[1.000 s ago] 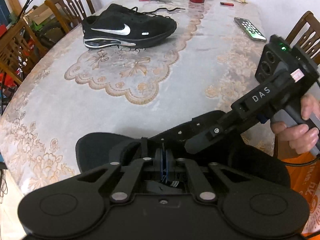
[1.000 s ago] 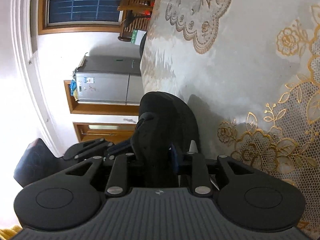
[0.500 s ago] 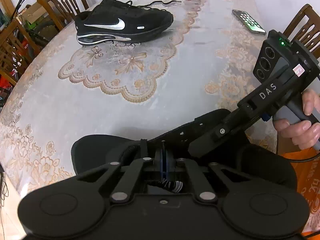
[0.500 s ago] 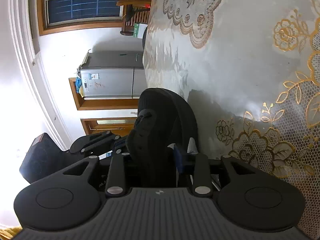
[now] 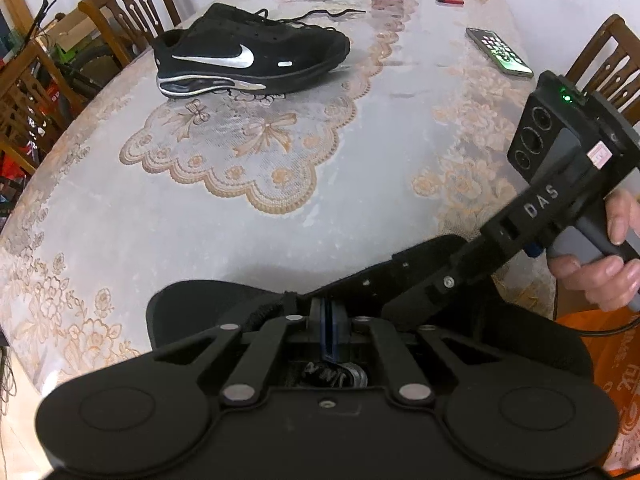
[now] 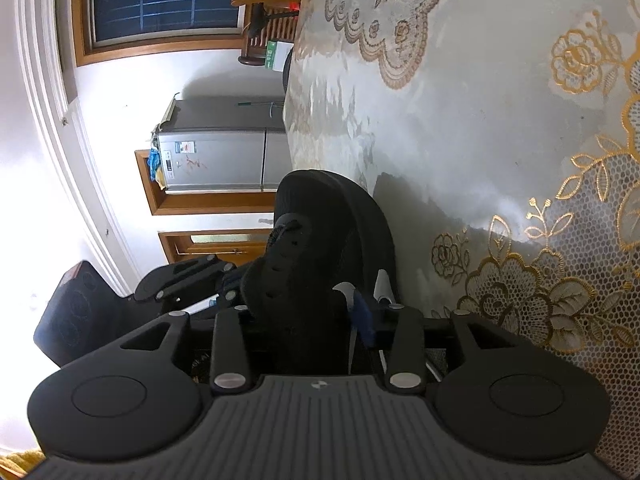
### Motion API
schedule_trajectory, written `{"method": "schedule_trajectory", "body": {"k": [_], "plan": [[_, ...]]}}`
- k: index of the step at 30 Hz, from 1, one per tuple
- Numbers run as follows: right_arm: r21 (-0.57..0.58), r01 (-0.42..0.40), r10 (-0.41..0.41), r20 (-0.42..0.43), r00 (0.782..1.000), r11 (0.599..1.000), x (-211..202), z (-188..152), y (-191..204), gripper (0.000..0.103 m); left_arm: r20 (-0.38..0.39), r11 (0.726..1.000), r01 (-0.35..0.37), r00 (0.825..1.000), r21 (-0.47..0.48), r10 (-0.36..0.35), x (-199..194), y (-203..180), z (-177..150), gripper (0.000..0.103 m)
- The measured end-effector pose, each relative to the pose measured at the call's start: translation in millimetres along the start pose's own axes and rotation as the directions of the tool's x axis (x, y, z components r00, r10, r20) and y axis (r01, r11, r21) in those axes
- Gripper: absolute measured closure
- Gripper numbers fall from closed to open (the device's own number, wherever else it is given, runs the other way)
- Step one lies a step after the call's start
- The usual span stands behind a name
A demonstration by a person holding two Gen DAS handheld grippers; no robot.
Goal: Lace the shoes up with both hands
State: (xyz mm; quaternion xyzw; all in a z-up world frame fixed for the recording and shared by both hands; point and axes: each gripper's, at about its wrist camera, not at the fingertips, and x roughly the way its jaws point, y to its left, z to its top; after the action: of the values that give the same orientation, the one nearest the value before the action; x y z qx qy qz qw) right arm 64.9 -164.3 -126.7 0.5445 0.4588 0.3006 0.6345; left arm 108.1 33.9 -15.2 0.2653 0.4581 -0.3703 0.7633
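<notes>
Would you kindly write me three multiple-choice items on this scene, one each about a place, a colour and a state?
1. Where does the far shoe lie?
A) on the table
B) on a chair
C) on the floor

2. What colour is its swoosh?
A) red
B) silver
C) green

3. How do the left tongs stand?
A) wide open
B) out of view
C) shut

Answers:
1 A, its sole rests flat on the tabletop.
2 B, the mark gleams silver against the black upper.
3 C, in the left wrist view they press together with no gap.
</notes>
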Motion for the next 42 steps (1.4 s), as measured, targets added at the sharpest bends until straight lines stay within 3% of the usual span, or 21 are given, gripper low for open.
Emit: {"method": "schedule_trajectory", "body": {"k": [7,11,15,16,18,24,30,33,36,38,42], "plan": [[-0.055,0.024,-0.025,-0.004,1.0,0.998,2.8,-1.8,8.6,0.059,0.009,1.0,-0.006,1.0,-0.01,0.006,3.7,-0.6,-5.1,0.1],[-0.134,0.091,-0.093,-0.01,0.996,0.987,2.8,-5.2,27.3,0.057,0.031,0.998,-0.009,0.999,-0.057,0.011,4.7,1.4,-8.6,0.1],[-0.201,0.118,-0.112,0.044,0.993,0.972,9.4,-4.5,35.3,0.061,0.046,0.994,-0.008,0.999,-0.106,0.013,4.2,5.9,-15.6,0.1],[-0.217,0.124,-0.114,0.059,0.992,0.968,11.3,-4.3,37.0,0.055,0.053,0.993,-0.008,0.999,-0.115,0.015,3.6,6.4,-17.2,0.1],[-0.248,0.137,-0.118,0.09,0.989,0.959,15.0,-3.7,40.4,0.055,0.06,0.992,-0.009,0.998,-0.126,0.017,3.3,5.8,-18.2,0.1],[-0.337,0.18,-0.124,0.181,0.976,0.924,26.0,-2.2,50.7,0.071,0.068,0.988,-0.006,0.998,-0.153,0.016,3.2,6.0,-21.0,0.1],[-0.416,0.172,-0.1,0.189,0.977,0.893,34.9,-1.0,55.0,0.1,0.07,0.984,0.0,0.997,-0.176,0.013,3.7,8.0,-24.2,0.1],[-0.356,0.127,-0.078,0.149,0.986,0.926,33.0,10.4,52.0,0.1,0.078,0.982,-0.019,0.996,-0.188,0.034,-0.9,5.9,-24.9,0.095],[-0.263,0.05,-0.002,0.181,0.983,0.964,14.6,23.9,53.3,0.099,0.087,0.978,-0.037,0.995,-0.207,0.056,-8.7,2.5,-26.1,0.087],[-0.245,0.01,0.044,0.213,0.976,0.969,0.4,30.8,60.0,0.099,0.096,0.974,-0.047,0.993,-0.224,0.07,-12.4,1.0,-28.1,0.077],[-0.278,0.04,0.025,0.225,0.974,0.96,-5.5,33.4,65.7,0.098,0.102,0.963,-0.05,0.992,-0.264,0.079,-13.7,-0.7,-31.8,0.076]]}}
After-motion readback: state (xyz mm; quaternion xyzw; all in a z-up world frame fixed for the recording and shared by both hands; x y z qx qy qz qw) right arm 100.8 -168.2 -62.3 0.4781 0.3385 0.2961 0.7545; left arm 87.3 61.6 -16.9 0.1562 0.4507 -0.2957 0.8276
